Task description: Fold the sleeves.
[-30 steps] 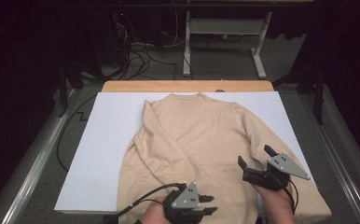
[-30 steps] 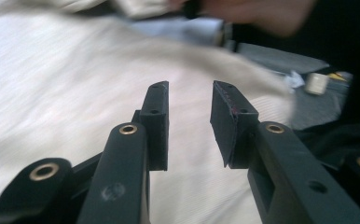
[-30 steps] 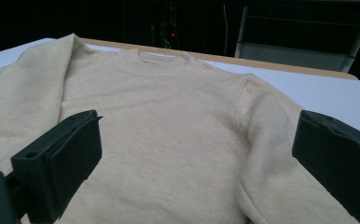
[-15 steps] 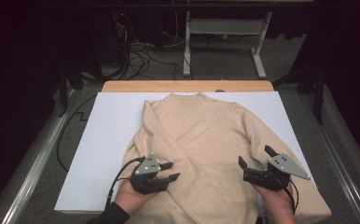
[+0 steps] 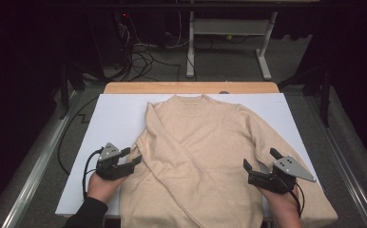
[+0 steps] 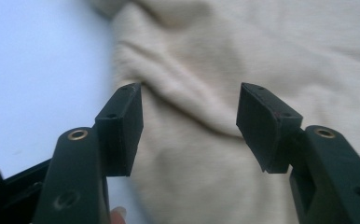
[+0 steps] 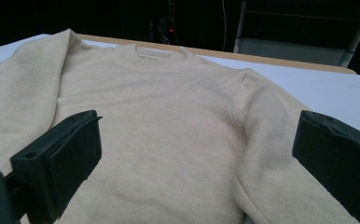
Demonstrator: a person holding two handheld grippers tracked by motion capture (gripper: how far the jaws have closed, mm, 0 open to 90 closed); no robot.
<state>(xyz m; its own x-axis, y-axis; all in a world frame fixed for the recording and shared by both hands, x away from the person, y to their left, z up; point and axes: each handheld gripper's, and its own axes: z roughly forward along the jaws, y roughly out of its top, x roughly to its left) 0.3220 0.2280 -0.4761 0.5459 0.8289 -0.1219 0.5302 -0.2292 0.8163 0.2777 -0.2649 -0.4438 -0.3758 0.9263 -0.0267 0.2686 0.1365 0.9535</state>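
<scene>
A cream sweater (image 5: 205,142) lies flat on the white sheet (image 5: 110,118), front up, with its left sleeve folded across the body. My left gripper (image 5: 130,158) hovers at the sweater's left edge, pointing right. Its jaws have just been opening and stand apart with nothing pinched. In the left gripper view the left gripper (image 6: 190,100) frames a fold of the sweater (image 6: 262,46) beyond the pads. My right gripper (image 5: 260,158) rests over the right sleeve near the hem, jaws wide open. In the right gripper view the right gripper (image 7: 199,126) looks along the sweater (image 7: 169,116) toward its collar.
The white sheet covers a table with a wooden far edge (image 5: 191,87). Metal rails (image 5: 39,166) run along both sides. Cables (image 5: 139,61) and a white desk frame (image 5: 226,28) stand on the dark floor behind.
My left gripper has swung from the sweater's lower middle out to its left edge, and its jaws have opened. The right gripper has stayed put.
</scene>
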